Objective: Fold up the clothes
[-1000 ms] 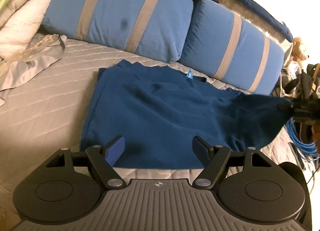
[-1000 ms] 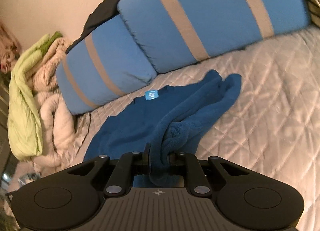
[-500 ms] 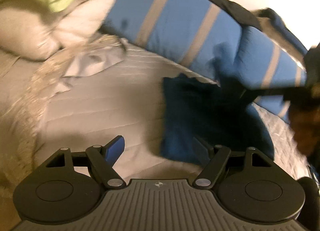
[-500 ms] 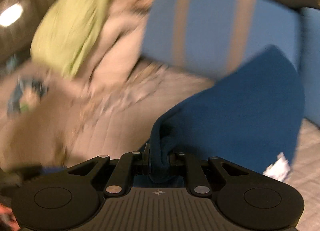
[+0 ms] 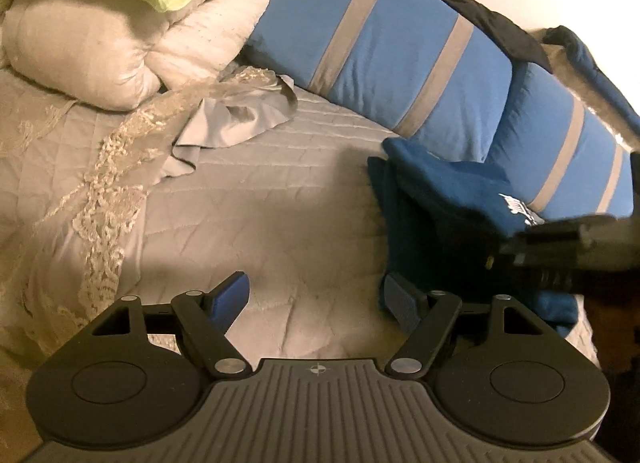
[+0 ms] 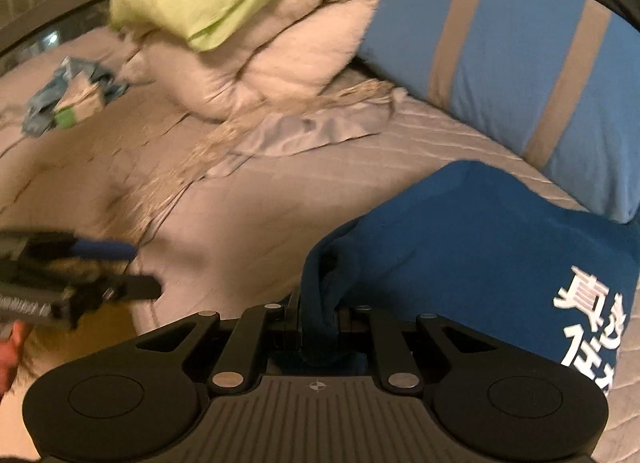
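A dark blue T-shirt [image 5: 436, 199] with white printed characters lies folded over on the grey quilted bed, at the right of the left wrist view. In the right wrist view the shirt [image 6: 480, 247] fills the lower right. My right gripper [image 6: 318, 313] is shut on a bunched edge of the shirt and holds it over the shirt's body. It also shows in the left wrist view [image 5: 560, 255], blurred, at the right edge. My left gripper [image 5: 316, 297] is open and empty over bare quilt, left of the shirt. It shows in the right wrist view [image 6: 80, 271] at the far left.
Two blue pillows with grey stripes [image 5: 384, 51] lie along the far side. A cream duvet with a green sheet [image 5: 112, 15] is heaped at the left. A grey cloth [image 5: 236, 123] lies beside it. A small pile of blue and green cloth [image 6: 68, 99] lies far left.
My right gripper has carried the shirt's right side over to the left, folding the shirt and turning up its print. My left gripper has swung left, off the shirt, and stayed open.
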`<act>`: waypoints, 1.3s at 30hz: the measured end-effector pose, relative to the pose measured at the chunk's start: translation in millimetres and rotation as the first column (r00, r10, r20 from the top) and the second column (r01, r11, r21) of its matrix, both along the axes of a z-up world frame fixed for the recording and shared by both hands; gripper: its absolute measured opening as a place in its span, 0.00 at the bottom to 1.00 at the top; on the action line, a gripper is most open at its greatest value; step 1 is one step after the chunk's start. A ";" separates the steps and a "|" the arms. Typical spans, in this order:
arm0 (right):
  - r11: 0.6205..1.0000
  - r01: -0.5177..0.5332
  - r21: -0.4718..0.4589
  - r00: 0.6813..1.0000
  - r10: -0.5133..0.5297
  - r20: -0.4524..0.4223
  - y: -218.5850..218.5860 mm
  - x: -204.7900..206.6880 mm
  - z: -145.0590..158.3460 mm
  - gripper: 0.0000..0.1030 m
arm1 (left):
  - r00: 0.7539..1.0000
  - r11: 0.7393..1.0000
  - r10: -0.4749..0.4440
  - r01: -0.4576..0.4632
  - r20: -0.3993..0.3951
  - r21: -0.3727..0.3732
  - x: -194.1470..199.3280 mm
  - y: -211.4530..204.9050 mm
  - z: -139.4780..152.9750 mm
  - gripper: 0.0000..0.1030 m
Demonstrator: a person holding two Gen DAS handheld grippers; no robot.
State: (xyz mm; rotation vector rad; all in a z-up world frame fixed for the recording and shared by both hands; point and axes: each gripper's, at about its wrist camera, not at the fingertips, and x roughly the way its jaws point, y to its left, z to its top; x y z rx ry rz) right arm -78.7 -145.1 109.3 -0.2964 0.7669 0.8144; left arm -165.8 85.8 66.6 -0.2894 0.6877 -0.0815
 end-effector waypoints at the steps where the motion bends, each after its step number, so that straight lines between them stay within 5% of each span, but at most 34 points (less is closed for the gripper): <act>1: 1.000 -0.011 -0.012 1.000 0.011 0.009 3.0 -4.4 -4.3 0.15 | 1.000 1.000 -0.001 0.001 0.003 0.001 1.5 -0.6 0.7 0.72; 5: 0.996 -0.085 -0.014 0.996 0.085 0.007 6.0 -13.8 -11.4 0.37 | 0.998 0.996 -0.045 0.047 0.032 -0.080 14.8 -3.2 11.8 0.72; 7: 0.992 -0.122 0.035 0.992 0.122 -0.023 -3.6 -18.1 -3.6 0.64 | 0.995 0.983 -0.085 0.091 0.047 -0.162 24.2 -4.4 17.5 0.72; 10: 0.981 -0.175 0.081 0.984 0.176 -0.008 -25.5 -27.9 10.2 0.92 | 0.986 0.938 -0.155 0.165 0.058 -0.303 41.0 -7.2 23.9 0.72; 13: 0.984 -0.159 0.081 0.987 0.158 0.023 -53.3 -32.0 16.5 0.94 | 0.971 0.880 -0.239 0.226 0.021 -0.417 61.8 -15.2 23.1 0.71; 15: 0.989 -0.117 0.087 0.993 0.115 0.025 -74.7 -29.5 16.1 0.95 | 0.960 0.866 -0.277 0.235 -0.034 -0.442 76.1 -22.3 18.6 0.71; 22: 0.992 0.036 0.119 0.999 -0.038 0.016 -137.9 -21.7 16.1 0.96 | 0.917 0.919 -0.321 0.240 -0.238 -0.314 105.7 -46.3 -2.0 0.36; 24: 0.990 0.077 0.119 0.997 -0.078 0.011 -149.8 -16.8 13.6 0.96 | 0.912 0.934 -0.321 0.260 -0.256 -0.246 106.1 -50.5 -3.4 0.17; 26: 0.987 0.115 0.117 0.993 -0.116 0.005 -159.4 -12.3 11.0 0.96 | 0.912 0.944 -0.314 0.269 -0.264 -0.192 104.1 -50.2 -1.7 0.11; 34: 0.968 0.228 0.102 0.973 -0.229 -0.007 -188.8 1.5 0.6 1.00 | 0.909 0.952 -0.306 0.300 -0.283 -0.067 100.1 -49.6 0.6 0.09; 39: 0.956 0.282 0.077 0.959 -0.283 -0.006 -197.6 4.6 -5.6 1.00 | 0.894 0.914 -0.325 0.380 -0.307 0.139 97.9 -75.8 -7.7 0.24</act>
